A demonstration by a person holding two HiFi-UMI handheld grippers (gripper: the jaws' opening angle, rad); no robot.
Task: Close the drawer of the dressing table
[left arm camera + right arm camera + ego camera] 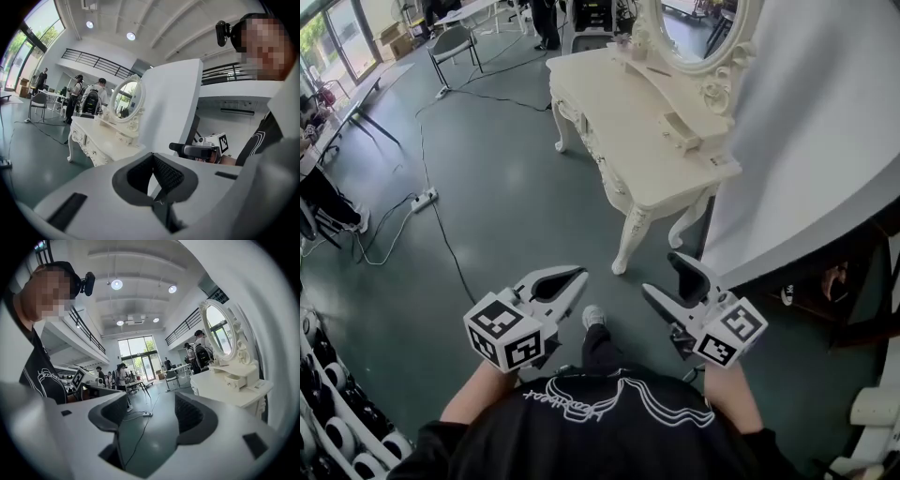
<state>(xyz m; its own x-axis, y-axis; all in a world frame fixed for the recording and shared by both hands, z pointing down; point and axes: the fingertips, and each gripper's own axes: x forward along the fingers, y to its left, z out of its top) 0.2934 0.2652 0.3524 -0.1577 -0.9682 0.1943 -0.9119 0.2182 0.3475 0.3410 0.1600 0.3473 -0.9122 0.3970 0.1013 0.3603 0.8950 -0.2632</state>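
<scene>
— How are the grippers set?
— The left gripper's [579, 275] jaws are pressed together on nothing; the right gripper's [661, 274] are spread wide, with nothing between.
— And the drawer?
— The small cream drawer [680, 131] is seen atop the carved cream-white wooden dressing table [628, 150], ahead of both grippers, well apart, untouched.

- dressing table [623, 117]: cream painted finish, probably wood, smooth top with a soft sheen, carved trim on edge and legs
- mirror [694, 28]: glossy glass, carved cream frame
- left gripper [578, 277] and right gripper [664, 278]: matt white plastic shells, pretty smooth
- pads [190, 414]: black, finely ribbed, rubbery looking
- floor [506, 206]: grey-green, smooth, slight shine
- shirt [609, 436]: black cloth with white print
- white panel [806, 122]: flat, matt
</scene>
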